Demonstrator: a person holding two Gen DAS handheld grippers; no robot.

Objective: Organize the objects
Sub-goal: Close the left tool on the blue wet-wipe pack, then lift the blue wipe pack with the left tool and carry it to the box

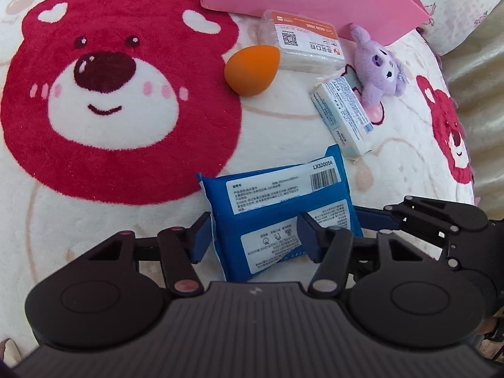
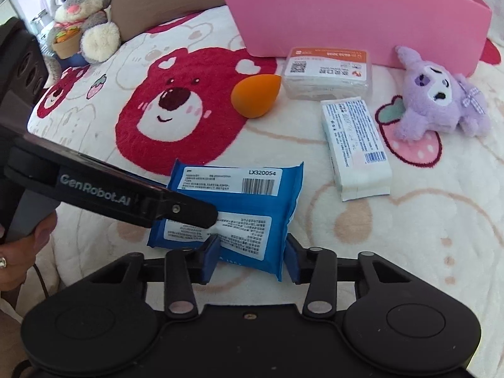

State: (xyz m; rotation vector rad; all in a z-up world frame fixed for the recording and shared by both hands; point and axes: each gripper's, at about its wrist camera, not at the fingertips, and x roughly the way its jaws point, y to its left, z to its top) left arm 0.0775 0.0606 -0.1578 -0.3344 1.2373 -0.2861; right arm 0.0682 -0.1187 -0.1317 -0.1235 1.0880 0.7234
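Observation:
A blue wipes pack [image 1: 277, 195] [image 2: 239, 189] lies label up on the bear-print blanket [image 1: 126, 189]. My left gripper [image 1: 255, 237] has its blue pads pressed on the pack's two sides, and the pack is creased between them. My right gripper [image 2: 252, 258] clamps the pack's near right corner. In the right wrist view the left gripper [image 2: 141, 201] reaches in from the left over the pack. The right gripper's linkage [image 1: 425, 217] shows at the right in the left wrist view.
Beyond the pack stand an orange sponge egg [image 2: 255, 94], a clear box with an orange label [image 2: 327, 72], a white wipes pack [image 2: 356, 145] and a purple plush [image 2: 438, 100]. An open pink box [image 2: 356, 15] is at the back. A grey rabbit plush [image 2: 82, 9] sits far left.

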